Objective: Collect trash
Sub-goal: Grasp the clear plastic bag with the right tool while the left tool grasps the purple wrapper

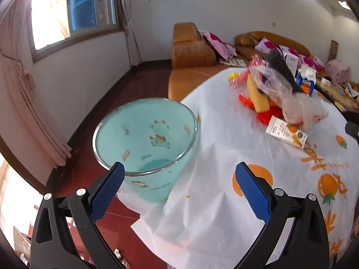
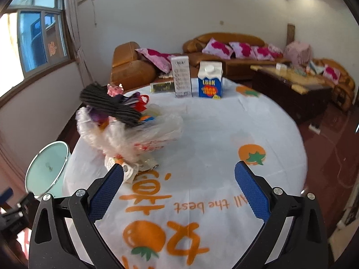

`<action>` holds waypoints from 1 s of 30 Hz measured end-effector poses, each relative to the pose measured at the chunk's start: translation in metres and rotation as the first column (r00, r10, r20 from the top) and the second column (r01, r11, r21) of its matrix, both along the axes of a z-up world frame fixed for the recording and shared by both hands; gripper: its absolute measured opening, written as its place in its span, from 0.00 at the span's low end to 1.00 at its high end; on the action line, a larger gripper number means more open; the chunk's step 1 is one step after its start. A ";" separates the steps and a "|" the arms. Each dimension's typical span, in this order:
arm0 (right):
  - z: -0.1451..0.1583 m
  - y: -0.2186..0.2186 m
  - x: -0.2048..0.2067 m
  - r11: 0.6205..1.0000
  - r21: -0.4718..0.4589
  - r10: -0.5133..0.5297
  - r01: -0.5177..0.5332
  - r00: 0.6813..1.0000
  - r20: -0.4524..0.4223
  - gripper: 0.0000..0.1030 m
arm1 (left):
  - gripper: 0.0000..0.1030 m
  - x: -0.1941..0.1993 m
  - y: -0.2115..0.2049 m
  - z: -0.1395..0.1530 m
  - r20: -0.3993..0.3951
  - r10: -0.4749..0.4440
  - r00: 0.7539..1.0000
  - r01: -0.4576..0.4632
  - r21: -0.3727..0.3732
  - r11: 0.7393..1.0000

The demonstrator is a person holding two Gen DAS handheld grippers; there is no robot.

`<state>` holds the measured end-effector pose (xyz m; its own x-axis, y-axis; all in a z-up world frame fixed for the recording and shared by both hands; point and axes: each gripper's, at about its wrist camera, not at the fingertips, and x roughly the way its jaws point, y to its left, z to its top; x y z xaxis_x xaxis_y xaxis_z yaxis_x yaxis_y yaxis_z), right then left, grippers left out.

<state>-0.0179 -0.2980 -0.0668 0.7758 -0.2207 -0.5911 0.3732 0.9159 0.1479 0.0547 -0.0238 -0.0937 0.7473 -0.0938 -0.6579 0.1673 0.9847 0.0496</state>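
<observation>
A teal waste bin stands on the floor beside the round table; it also shows in the right wrist view. A trash pile lies on the white orange-print tablecloth: a clear plastic bag with a dark ribbed piece on top, red wrappers, a yellow sponge and a flat juice carton. A blue milk carton and a white box stand at the far side. My left gripper is open above the bin's near rim. My right gripper is open, just short of the pile.
An orange leather sofa with pink cushions and an armchair stand behind the table. A dark coffee table with clutter stands at the right. The floor is dark red, with small wrappers near the bin. A window is at left.
</observation>
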 end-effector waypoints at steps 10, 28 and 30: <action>0.003 0.026 0.061 0.976 -0.014 0.217 -0.217 0.976 -0.036 0.81 | 0.93 0.036 -0.008 0.008 0.012 0.010 1.000 -0.011 0.017 1.000; 0.018 0.014 0.071 0.906 0.048 0.421 -0.420 0.907 -0.022 0.13 | 0.94 0.066 -0.040 0.031 0.022 -0.037 0.999 0.037 0.006 0.999; 0.035 0.007 0.059 0.912 0.024 0.408 -0.409 0.913 0.022 0.13 | 0.94 0.067 -0.048 0.036 0.030 -0.056 0.998 0.057 -0.002 0.998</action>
<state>0.0412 -0.2908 -0.0315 0.8042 0.1337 -0.5791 -0.0351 0.9834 0.1782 0.1213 -0.0722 -0.0578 0.7602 -0.1380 -0.6349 0.2211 0.9738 0.0530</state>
